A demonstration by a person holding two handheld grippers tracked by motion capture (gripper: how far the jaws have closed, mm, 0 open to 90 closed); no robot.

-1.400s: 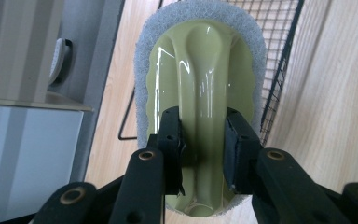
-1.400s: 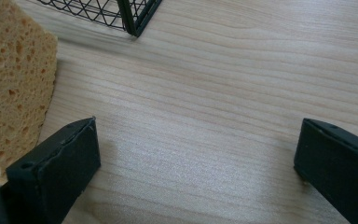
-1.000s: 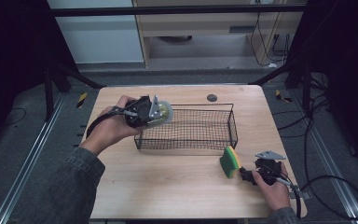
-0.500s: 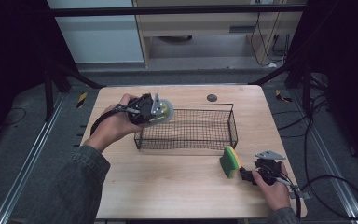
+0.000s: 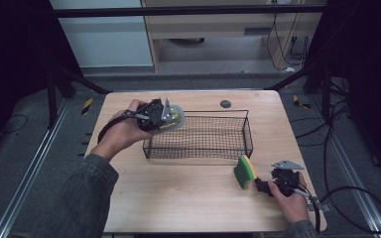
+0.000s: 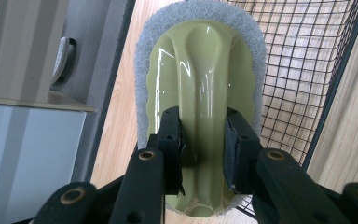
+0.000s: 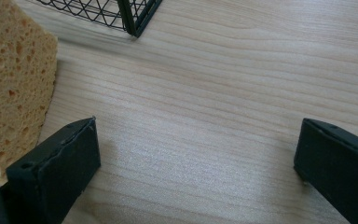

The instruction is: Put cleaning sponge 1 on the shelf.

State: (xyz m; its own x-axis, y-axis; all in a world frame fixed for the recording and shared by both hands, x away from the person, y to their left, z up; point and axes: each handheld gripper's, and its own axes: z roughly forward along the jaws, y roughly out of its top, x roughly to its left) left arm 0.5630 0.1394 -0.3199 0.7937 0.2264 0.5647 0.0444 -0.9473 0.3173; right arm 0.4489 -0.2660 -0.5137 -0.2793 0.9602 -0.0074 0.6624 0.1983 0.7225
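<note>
A: Starting at the left, has anything changed from a second ago?

B: Barely. The left gripper (image 5: 171, 115) has drifted slightly toward the basket's near-left corner; otherwise hands, sponge and basket sit as they did.

A: What does it hold?

B: A pale green scrubber (image 6: 200, 93) with a grey scouring pad round its rim. The jaws are clamped on the raised ridge down its glossy back, one pad on each side.

A: Which way does the scrubber run?

B: Its long axis follows the jaws, rounded end pointing away from the hand. In the high view it hangs over the left end of the wire basket (image 5: 248, 130), at the rim.

A: And the basket?

B: Long and low, lying across the middle of the table (image 5: 178, 198), long side left to right. Bare wood lies in front of it, and a small dark disc (image 5: 225, 104) sits behind it near the far edge.

A: Further right?

B: A yellow-and-green sponge (image 5: 245, 171) stands on edge just off the basket's near-right corner. The right gripper (image 5: 264, 186) rests low beside it, jaws spread wide over bare wood, gripping nothing; its left jaw is just beside the sponge.
</note>
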